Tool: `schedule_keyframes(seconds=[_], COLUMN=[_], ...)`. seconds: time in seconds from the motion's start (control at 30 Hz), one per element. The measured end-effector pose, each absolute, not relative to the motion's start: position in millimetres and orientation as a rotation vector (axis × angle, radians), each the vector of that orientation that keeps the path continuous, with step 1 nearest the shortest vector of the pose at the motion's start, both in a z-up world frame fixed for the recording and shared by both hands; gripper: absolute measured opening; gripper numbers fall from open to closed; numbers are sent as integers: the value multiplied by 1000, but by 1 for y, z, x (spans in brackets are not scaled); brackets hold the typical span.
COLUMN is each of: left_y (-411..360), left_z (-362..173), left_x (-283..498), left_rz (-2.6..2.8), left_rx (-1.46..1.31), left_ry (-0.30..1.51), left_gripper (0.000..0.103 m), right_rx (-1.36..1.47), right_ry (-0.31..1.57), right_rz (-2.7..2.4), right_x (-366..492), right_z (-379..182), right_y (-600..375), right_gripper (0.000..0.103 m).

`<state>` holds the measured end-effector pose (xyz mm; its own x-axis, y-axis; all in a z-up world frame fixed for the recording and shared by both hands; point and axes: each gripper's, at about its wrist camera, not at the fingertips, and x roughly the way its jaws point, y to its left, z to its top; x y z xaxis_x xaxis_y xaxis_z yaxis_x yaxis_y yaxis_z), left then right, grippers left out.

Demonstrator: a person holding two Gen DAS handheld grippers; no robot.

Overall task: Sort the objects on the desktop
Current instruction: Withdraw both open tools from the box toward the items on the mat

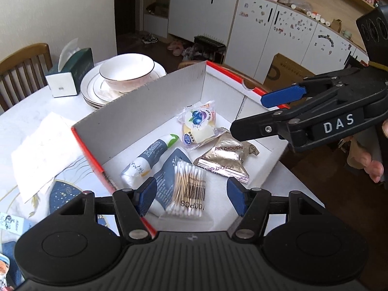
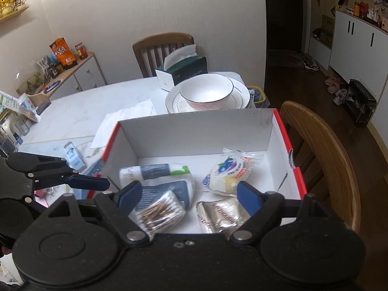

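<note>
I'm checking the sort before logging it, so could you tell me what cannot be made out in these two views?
- Cotton swab pack: blurred, near end behind the right gripper, right wrist view.
- Gold snack packet: likewise partly covered.
- Box: near wall hidden by the left gripper, left wrist view.
- Small carton outside it: print too small.

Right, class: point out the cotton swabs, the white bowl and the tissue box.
cotton swabs (image 1: 188, 183), left wrist view, on the middle of the bundled sticks.
white bowl (image 2: 206, 92), right wrist view, on its inner wall.
tissue box (image 1: 82, 63), left wrist view, on its dark green side.
</note>
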<state>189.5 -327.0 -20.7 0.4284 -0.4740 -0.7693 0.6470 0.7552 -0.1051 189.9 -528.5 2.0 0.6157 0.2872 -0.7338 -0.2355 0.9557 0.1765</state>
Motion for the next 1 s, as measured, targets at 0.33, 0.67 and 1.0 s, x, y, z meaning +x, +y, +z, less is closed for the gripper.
schedule_keyframes(seconds=[0.33,0.67,1.0], left_y=[-283,-226,-162], left_z=[-3,5,2], left_x=[169,154,147], left_rz=[-724,-706,-671], left_rx=[181,150,130], left_ry=[828,794,785], left_gripper=[78,84,90], right_rx=[99,116,128], right_ry=[814,756,771], right_rz=[265,246,269], right_x=[158,128,112], right_z=[14,22,19], right_y=[-497,-447,-382], right_gripper=[96,102,102])
